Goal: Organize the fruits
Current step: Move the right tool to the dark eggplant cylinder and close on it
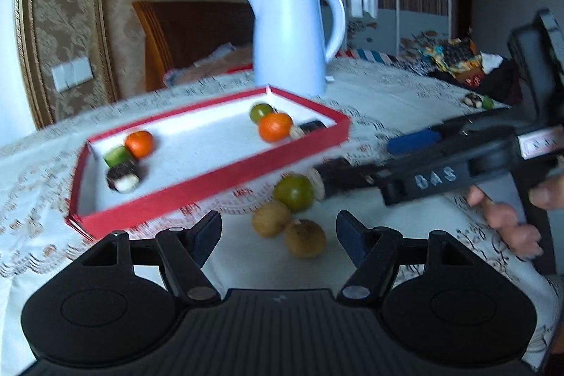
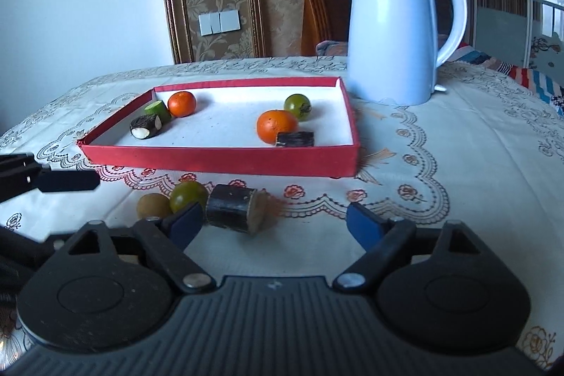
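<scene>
A red tray (image 2: 218, 159) (image 1: 211, 180) with a white floor holds two orange tangerines (image 2: 276, 125), a green fruit (image 2: 298, 106) and dark cane pieces (image 2: 295, 139). In front of it on the cloth lie a dark cane piece (image 2: 234, 208), a green fruit (image 2: 187, 194) (image 1: 293, 192) and two brown longans (image 1: 270, 218) (image 1: 305, 238). My right gripper (image 2: 275, 224) is open, the cane piece lying between its fingers near the left one. In the left wrist view it reaches in from the right (image 1: 352, 161). My left gripper (image 1: 278, 235) is open, with the longans between its fingers.
A pale blue electric kettle (image 2: 398, 30) (image 1: 294, 34) stands behind the tray's right end. The table carries a white embroidered cloth (image 2: 458, 164). A wooden chair (image 2: 322, 9) stands behind the table. Small fruits (image 1: 476, 100) lie at the far right edge.
</scene>
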Available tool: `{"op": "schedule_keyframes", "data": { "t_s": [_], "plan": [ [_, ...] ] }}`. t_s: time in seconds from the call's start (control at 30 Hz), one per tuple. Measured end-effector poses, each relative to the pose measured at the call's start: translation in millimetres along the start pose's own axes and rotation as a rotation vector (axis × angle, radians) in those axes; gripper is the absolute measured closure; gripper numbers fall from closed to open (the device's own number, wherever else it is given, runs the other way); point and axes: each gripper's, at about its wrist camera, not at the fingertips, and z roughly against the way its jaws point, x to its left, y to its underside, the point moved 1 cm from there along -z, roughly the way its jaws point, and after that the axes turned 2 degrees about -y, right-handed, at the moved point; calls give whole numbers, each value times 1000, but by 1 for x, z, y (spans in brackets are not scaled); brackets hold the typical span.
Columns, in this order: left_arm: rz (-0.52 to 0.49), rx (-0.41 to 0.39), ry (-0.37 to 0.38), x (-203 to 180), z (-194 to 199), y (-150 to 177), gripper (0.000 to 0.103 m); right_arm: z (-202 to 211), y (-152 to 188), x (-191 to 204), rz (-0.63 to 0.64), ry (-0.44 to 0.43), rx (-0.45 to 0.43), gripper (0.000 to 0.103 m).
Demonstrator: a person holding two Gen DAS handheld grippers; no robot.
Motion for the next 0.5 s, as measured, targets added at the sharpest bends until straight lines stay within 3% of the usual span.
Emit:
{"op": "schedule_keyframes", "data": {
  "t_s": [0.17, 0.27, 0.33, 0.4, 0.5],
  "plan": [
    [-109, 39, -17, -17, -7, 7, 32, -10, -5, 1, -12, -29, 34, 25],
    [-111, 37, -10, -16, -7, 7, 31, -18, -8, 5, -3, -40, 55, 36],
    [-108, 42, -7, -15, -7, 8, 32, -23, -9, 7, -10, -66, 71, 55],
    [-120, 43, 2, -17, -8, 7, 32, -27, -10, 8, -17, -89, 86, 64],
    [-141, 38, 27, -20, -9, 6, 32, -26, -9, 8, -19, -85, 77, 64]
  ]
}}
